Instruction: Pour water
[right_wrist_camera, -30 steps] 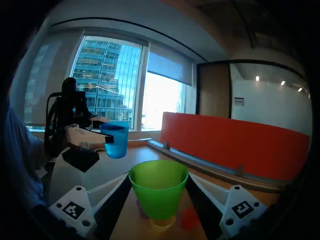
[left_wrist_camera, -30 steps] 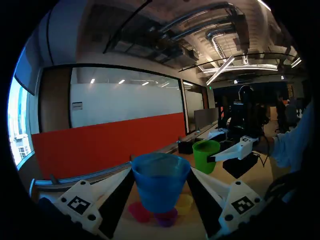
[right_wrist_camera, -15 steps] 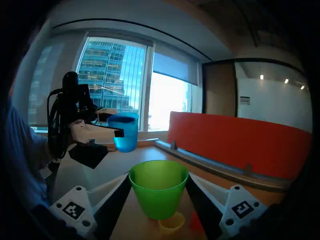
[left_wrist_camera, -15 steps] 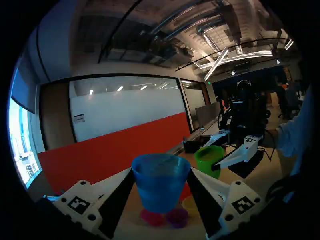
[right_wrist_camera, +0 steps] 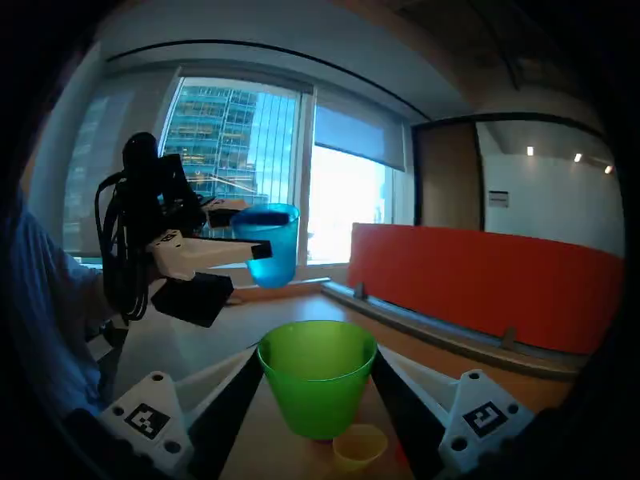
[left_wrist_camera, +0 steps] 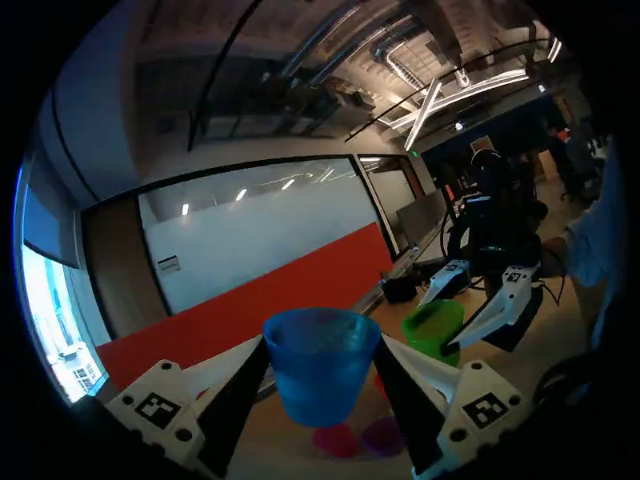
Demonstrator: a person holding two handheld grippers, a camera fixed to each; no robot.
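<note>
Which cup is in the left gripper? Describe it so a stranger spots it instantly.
Start at the long orange-red wall panel. In front of it, the left gripper holds a translucent blue cup between its fingers. It alone is blue: the right gripper holds a green cup, and the small cups below are pink and purple.

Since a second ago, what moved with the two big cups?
The left hand-held gripper lifted the blue plastic cup higher and carried it nearer the green plastic cup, as the right gripper view shows. No pouring is visible. Unchanged: the right hand-held gripper keeps the green cup upright, both grippers stay shut on their cups, and a small yellow cup sits on the wooden table.
</note>
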